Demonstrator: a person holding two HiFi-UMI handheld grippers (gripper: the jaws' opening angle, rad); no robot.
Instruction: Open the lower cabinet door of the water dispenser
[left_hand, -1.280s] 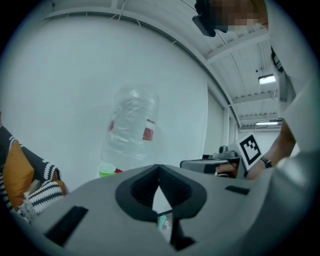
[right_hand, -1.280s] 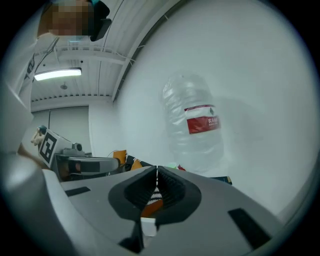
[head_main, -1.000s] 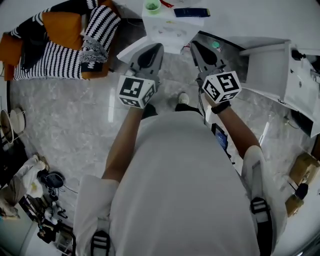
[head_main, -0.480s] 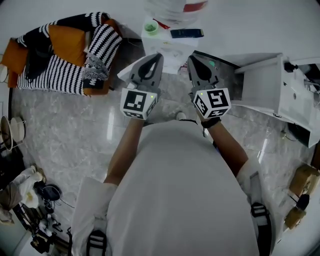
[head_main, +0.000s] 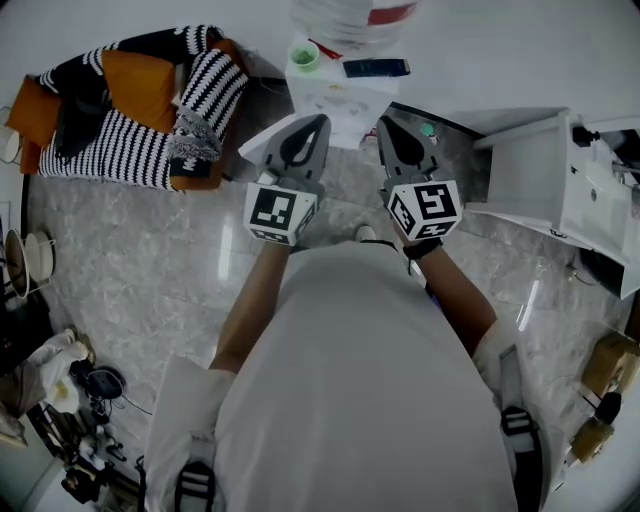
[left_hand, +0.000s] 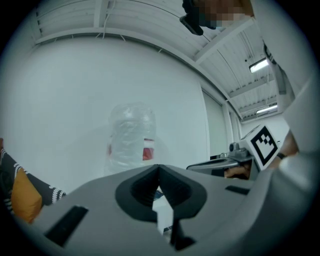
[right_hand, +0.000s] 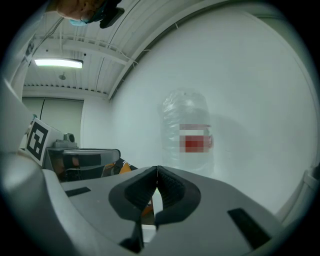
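Note:
The white water dispenser (head_main: 338, 82) stands against the wall straight ahead, its clear bottle (head_main: 345, 15) on top. The bottle also shows in the left gripper view (left_hand: 131, 135) and the right gripper view (right_hand: 187, 130). My left gripper (head_main: 310, 125) and right gripper (head_main: 392, 100) are held level side by side in front of it, touching nothing. Both pairs of jaws are shut and empty, as seen close up for the left gripper (left_hand: 159, 167) and the right gripper (right_hand: 157, 170). A white panel (head_main: 256, 146) juts out low behind the left gripper; the dispenser's lower front is hidden.
A green cup (head_main: 304, 53) and a dark flat device (head_main: 375, 67) lie on the dispenser's top. A seat with striped and orange cushions (head_main: 130, 100) stands to the left. A white unit (head_main: 560, 170) stands to the right. Cables and clutter (head_main: 90, 400) lie on the marble floor at lower left.
The left gripper has risen a little and rolled slightly. The head view has shifted, so the bottle now shows at the top. Both grippers stay shut.

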